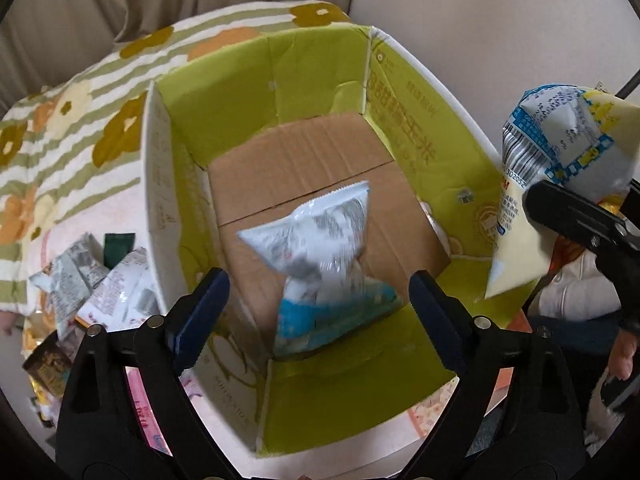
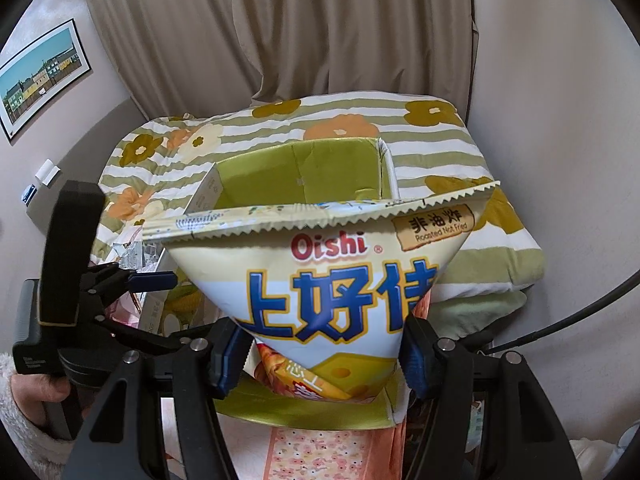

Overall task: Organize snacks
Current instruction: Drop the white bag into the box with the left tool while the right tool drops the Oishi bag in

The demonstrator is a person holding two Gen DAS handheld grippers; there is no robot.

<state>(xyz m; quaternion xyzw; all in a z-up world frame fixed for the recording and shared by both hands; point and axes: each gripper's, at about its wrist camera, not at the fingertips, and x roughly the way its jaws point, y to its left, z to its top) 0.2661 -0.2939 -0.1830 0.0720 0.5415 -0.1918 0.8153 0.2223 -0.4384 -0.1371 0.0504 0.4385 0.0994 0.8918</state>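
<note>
Black claw arms with blue pads fill the bottom of the left wrist view: the left claw [image 1: 318,300] stands wide open above a cardboard box [image 1: 404,92] with green inner walls and a brown floor. Between its pads, blurred, a white and blue snack bag [image 1: 320,264] sits inside the box near the closest wall, touching neither pad; whether it rests on the floor or hangs in the air cannot be told. Left of the box, a heap of small silver and white packets [image 1: 92,284] lies on the bed, close to the box's outer wall. A blanket [image 1: 80,120] with green stripes and orange and brown flowers covers the bed behind and beside the box.

At the right edge of that view, the right claw [image 1: 576,216] grips a pale yellow Oishi chip bag [image 1: 560,132], held up beside the box's right wall, its barcode side showing.

From the right wrist view, the right claw [image 2: 324,354] is closed on the lower part of the chip bag [image 2: 332,280], one blue pad pressed to each side, the zigzag top seam pointing away from the camera. The bag hangs over the near part of the box [image 2: 300,168]. The left claw [image 2: 156,280] shows at the left, its handle held by a hand in a fluffy white sleeve. Beige curtains [image 2: 320,32] hang behind the bed, and a framed picture [image 2: 40,76] is on the left wall.
</note>
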